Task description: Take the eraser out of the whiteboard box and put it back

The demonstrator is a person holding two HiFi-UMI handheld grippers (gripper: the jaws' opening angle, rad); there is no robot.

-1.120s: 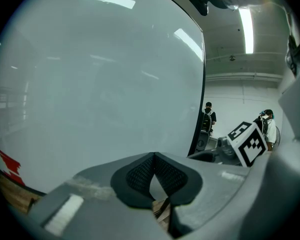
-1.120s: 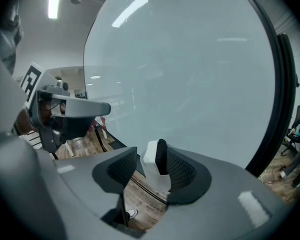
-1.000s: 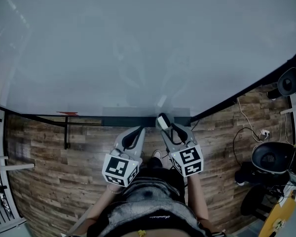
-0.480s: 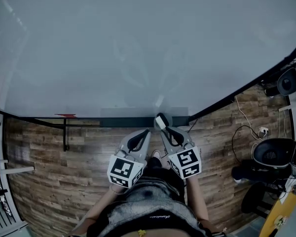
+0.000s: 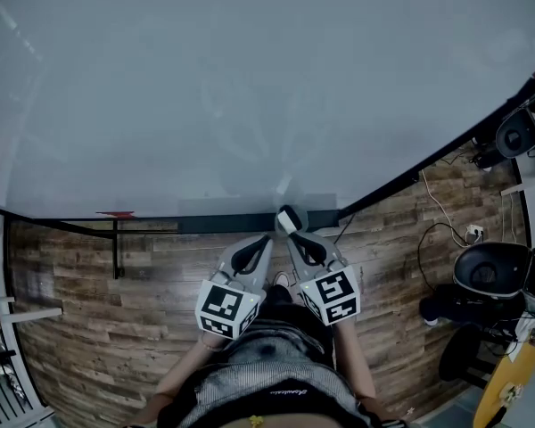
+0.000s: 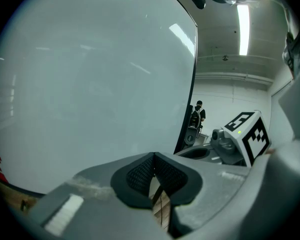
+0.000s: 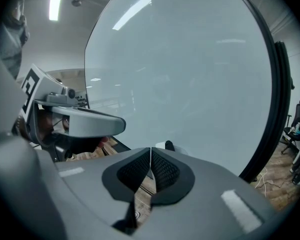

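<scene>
Now your right gripper (image 5: 292, 232) has just clenched its jaws with nothing between them; the eraser (image 5: 287, 218) sits just past their tips, at the whiteboard box (image 5: 232, 224) under the whiteboard (image 5: 250, 87). Your left gripper (image 5: 266, 238), just beside it, is clenched too and empty.

A whiteboard (image 5: 250, 87) fills the upper part, and against its lower edge sits the dark whiteboard box (image 5: 214, 224), with a white-and-black eraser (image 5: 288, 218) showing tilted at the box, right of its middle. The right tool (image 5: 292, 233) has its tip right up against the eraser's near side, and the left tool (image 5: 264, 239) lies just beside it, its tip near the box's front edge. Below them lies a wooden floor (image 5: 89, 283), and a small red thing (image 5: 116, 213) sits at the board's lower edge, well left of the box.
</scene>
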